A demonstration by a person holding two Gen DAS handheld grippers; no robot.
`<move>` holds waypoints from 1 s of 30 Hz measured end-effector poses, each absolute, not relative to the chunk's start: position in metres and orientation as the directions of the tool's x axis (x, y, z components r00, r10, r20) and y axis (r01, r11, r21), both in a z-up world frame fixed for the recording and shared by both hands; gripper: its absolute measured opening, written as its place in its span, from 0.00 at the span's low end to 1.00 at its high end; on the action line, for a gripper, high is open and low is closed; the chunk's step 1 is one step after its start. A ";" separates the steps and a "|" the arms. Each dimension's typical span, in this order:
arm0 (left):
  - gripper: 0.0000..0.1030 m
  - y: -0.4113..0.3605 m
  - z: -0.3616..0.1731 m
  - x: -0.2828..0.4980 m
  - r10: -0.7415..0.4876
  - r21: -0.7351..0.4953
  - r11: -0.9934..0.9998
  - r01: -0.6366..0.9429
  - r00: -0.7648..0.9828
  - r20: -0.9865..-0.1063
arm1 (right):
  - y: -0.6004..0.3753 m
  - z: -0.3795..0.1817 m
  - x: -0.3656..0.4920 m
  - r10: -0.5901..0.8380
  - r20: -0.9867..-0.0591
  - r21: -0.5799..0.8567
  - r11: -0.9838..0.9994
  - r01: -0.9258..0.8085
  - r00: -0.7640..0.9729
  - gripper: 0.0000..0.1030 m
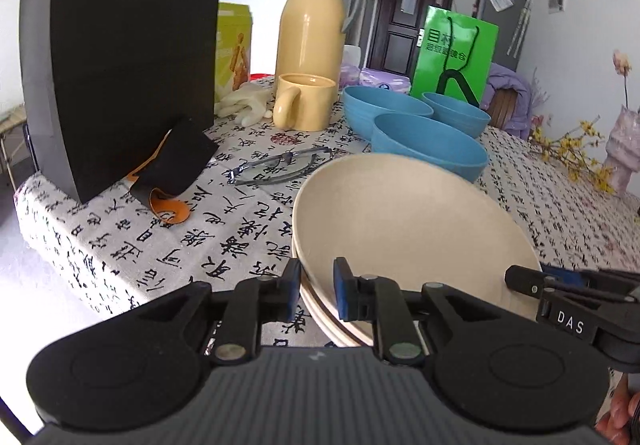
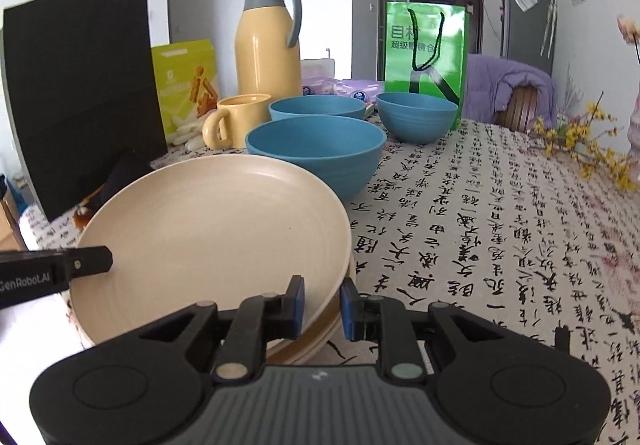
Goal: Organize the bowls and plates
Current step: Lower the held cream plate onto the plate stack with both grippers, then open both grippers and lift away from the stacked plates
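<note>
Gripping the rim from both sides is the step in hand, judging by how each tool straddles the top beige plate (image 1: 408, 221). Far left stands a black paper bag (image 1: 132, 45), with glasses (image 1: 280, 167) lying on the tabletop (image 1: 168, 245) just beyond the plates. The left gripper (image 1: 317, 291) has its fingers spread, one pad outside the rim and one over the plate's inside, not yet pinching. The plate sits tilted on the beige stack (image 2: 320, 341) at the near edge. Further right, the right gripper (image 2: 322, 307) likewise straddles the opposite rim with fingers apart. Three blue bowls (image 2: 316, 153) stand just behind. Close both evenly, then level the plate before lowering, so it nests without sliding toward the bowls.
</note>
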State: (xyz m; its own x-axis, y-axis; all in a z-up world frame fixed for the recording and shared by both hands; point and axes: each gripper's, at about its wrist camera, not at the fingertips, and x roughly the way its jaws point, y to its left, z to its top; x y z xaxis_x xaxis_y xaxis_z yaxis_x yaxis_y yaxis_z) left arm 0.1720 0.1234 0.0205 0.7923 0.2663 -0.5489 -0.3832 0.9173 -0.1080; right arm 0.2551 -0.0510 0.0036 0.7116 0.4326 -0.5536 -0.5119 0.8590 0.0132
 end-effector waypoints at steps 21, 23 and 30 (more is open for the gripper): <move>0.39 0.088 0.046 0.159 0.264 -0.065 0.942 -0.328 0.849 -0.457 | -0.099 0.029 0.234 0.470 -0.443 0.053 0.864 -0.502 0.763 0.65; 0.51 0.076 0.047 0.158 0.232 -0.070 0.954 -0.290 0.870 -0.435 | -0.115 0.029 0.231 0.449 -0.434 0.052 0.878 -0.475 0.781 0.69; 0.92 0.016 0.048 0.168 0.029 -0.078 0.995 -0.064 0.924 -0.382 | -0.198 0.028 0.222 0.294 -0.415 0.054 0.953 -0.299 0.861 0.73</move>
State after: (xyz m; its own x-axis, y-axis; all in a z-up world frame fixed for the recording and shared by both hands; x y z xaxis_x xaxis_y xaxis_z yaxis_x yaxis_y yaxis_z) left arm 0.1676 0.0162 0.0480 0.9237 0.0293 -0.3821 -0.0636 0.9949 -0.0777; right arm 0.2216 -0.1978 0.0278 0.8612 0.2936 -0.4149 -0.2987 0.9528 0.0543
